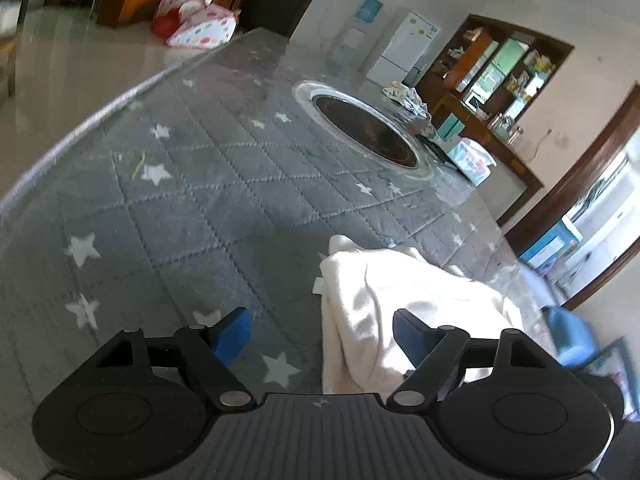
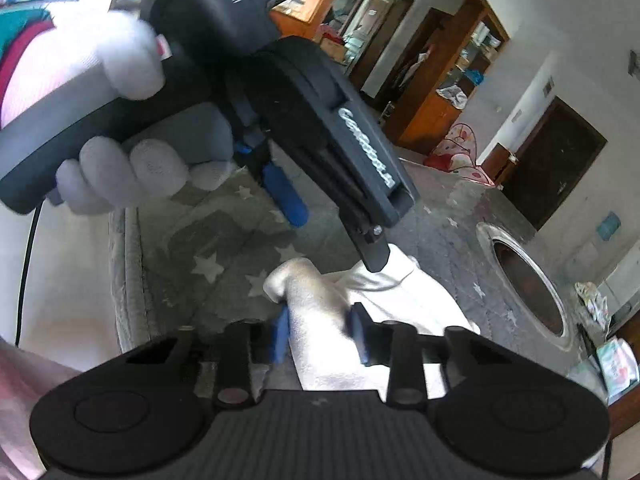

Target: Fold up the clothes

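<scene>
A white garment (image 1: 400, 300) lies bunched on the grey star-patterned quilted table cover (image 1: 192, 184). My left gripper (image 1: 320, 336) is open above the garment's left edge, its right finger over the cloth and its left finger over the cover. In the right wrist view my right gripper (image 2: 320, 336) is shut on a bunched fold of the white garment (image 2: 316, 320). The left gripper body (image 2: 320, 128), held by a gloved hand (image 2: 132, 168), hangs just above and beyond that fold, one finger tip touching the cloth.
A round metal-rimmed recess (image 1: 364, 128) is set in the table's middle. Packets and tissue boxes (image 1: 468, 156) sit at the far edge. The table's near edge (image 2: 124, 280) runs left of my right gripper. Cabinets, a fridge (image 1: 408, 48) and doorways stand beyond.
</scene>
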A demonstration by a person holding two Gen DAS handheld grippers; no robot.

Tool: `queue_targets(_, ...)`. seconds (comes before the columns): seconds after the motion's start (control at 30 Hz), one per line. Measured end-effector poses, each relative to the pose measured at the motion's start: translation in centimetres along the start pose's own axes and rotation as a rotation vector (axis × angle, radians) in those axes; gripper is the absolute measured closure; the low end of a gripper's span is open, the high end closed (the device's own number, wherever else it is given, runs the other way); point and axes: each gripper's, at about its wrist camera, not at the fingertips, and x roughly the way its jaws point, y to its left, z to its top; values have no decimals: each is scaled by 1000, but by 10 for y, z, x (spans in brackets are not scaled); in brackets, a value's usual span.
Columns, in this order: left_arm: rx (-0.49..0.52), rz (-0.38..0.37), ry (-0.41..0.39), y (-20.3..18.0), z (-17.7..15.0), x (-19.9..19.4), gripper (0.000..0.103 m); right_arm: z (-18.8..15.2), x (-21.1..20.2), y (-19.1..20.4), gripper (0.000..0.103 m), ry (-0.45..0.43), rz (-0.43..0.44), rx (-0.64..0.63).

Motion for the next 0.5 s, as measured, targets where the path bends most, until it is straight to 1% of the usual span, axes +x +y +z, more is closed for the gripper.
queue_targets(0.1,-63,-44,20,2,1,2,21,0,-8,-14,86,-28,18,88)
queue_targets(0.2,-118,-86,45,1,1,6,21,1,-20,-31,88,-58,38,179)
queue_targets(0.3,-175,-116,63,-1,2,11,21,0,-30,-44,89,-76,50,240)
queue_targets(0.37,-218,-151,83,-1,2,16,22,-1,-35,-48,90,-87,58,261)
queue_targets(0.4,-240,-171,95,-1,1,19,24,-1,-38,-50,90,-93,62,269)
queue_targets(0.47,-280,-204,109,0,0,25,31,-1,-43,-51,91,-103,71,278)
queue_targets(0.5,-297,-216,113,0,-1,28,38,-1,-45,-51,91,-108,75,283)
